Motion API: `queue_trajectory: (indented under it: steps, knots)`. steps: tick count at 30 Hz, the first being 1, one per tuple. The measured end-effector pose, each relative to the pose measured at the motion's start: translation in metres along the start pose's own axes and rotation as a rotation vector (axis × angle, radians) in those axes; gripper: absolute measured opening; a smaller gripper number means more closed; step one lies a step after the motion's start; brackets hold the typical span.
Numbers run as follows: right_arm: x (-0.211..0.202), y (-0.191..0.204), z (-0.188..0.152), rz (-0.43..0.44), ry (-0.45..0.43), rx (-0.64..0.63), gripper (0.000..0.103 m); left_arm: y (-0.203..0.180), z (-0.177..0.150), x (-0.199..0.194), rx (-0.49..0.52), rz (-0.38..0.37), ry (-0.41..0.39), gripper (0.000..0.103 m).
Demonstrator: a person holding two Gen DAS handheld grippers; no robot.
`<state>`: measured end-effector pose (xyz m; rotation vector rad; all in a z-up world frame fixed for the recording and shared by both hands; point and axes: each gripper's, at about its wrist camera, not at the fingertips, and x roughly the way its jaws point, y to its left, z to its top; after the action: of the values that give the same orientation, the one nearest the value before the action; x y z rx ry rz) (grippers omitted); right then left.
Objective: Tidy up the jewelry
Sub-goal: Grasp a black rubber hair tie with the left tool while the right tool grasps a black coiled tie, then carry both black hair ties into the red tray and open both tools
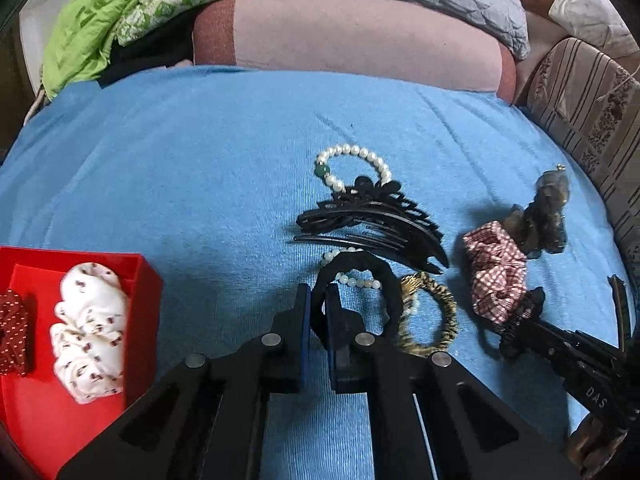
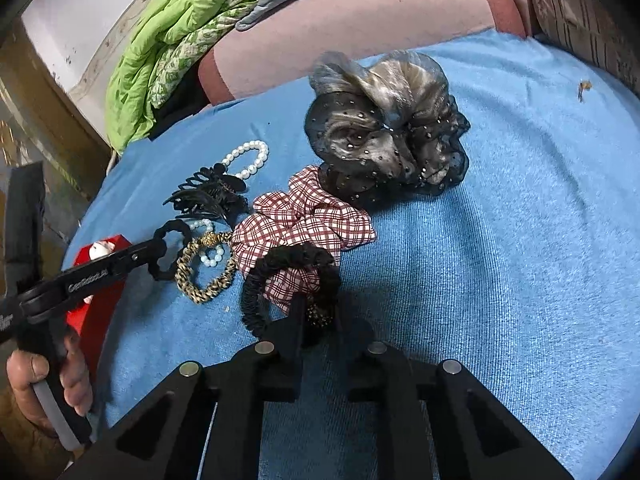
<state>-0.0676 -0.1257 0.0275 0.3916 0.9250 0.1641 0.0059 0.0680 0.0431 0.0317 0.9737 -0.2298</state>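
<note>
**Two grippers pinching hair ties on a blue cloth**

Left gripper (image 1: 318,300) pressed nearly together on the near edge of a plain black hair tie (image 1: 356,268), resting on the blue cloth (image 1: 180,184). Just beyond that tie: a short string of pearl beads (image 1: 360,281), then a black comb clip (image 1: 372,220) and a pearl bracelet (image 1: 360,160) with one green bead. Beside the tie on the right, a leopard-print hair tie (image 1: 430,312).

Right gripper (image 2: 318,312) closed on a ruffled black hair tie (image 2: 288,268), which lies partly over a red-checked scrunchie (image 2: 308,216). Behind the scrunchie, a sheer dark scrunchie with small studs (image 2: 384,136).

At the left edge of the cloth, a red box (image 1: 140,272) holding a white patterned scrunchie (image 1: 90,332) and a dark red dotted one (image 1: 12,328).

Hand (image 2: 44,380) around the left gripper's handle, seen from the right wrist camera.
</note>
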Motion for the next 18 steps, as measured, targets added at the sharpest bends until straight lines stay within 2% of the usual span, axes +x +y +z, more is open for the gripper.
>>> queue_trajectory:
  steps: [10, 18]
  knots:
    - [-0.049, 0.016, -0.016, 0.0, -0.074, -0.001, 0.015, 0.017, -0.015, -0.064, -0.067, -0.047, -0.074, 0.006]
    - [-0.079, 0.042, -0.034, -0.004, -0.091, -0.053, 0.015, 0.041, -0.045, -0.117, -0.093, 0.033, -0.136, 0.006]
